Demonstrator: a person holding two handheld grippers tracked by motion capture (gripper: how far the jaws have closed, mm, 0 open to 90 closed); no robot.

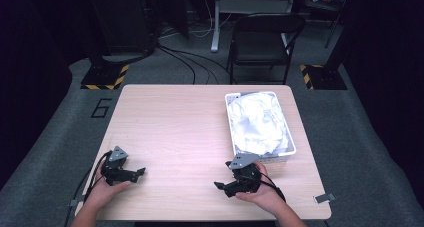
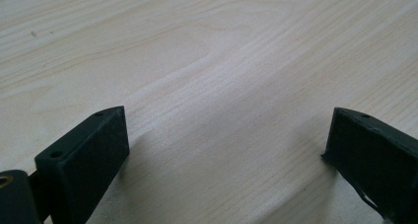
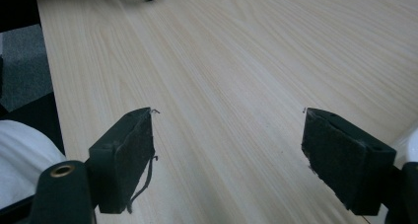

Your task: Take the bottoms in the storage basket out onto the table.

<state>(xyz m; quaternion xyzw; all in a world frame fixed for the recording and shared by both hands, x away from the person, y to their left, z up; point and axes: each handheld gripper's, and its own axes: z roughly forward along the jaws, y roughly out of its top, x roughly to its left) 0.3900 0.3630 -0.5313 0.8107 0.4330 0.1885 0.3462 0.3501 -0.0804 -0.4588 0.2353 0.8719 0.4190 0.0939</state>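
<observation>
Table (image 1: 175,137): a pale wood top is taking up the middle of the high view, with both hands coming in at its near edge.
Basket (image 1: 291,148): a white plastic basket is sitting on the table's right half, its near short wall lying just beyond the right gripper.
Cloth (image 1: 257,122): crumpled white cloth is filling the basket and rising above its rim; it is lying wholly inside the walls.
Right gripper (image 1: 220,186): it is being held over the table just in front of the basket, jaws standing apart with nothing between them; its own view is showing bare wood between the pads.
Left gripper (image 1: 141,172): it is resting near the table's left front corner, well apart from the basket, jaws spread wide and holding nothing.
</observation>
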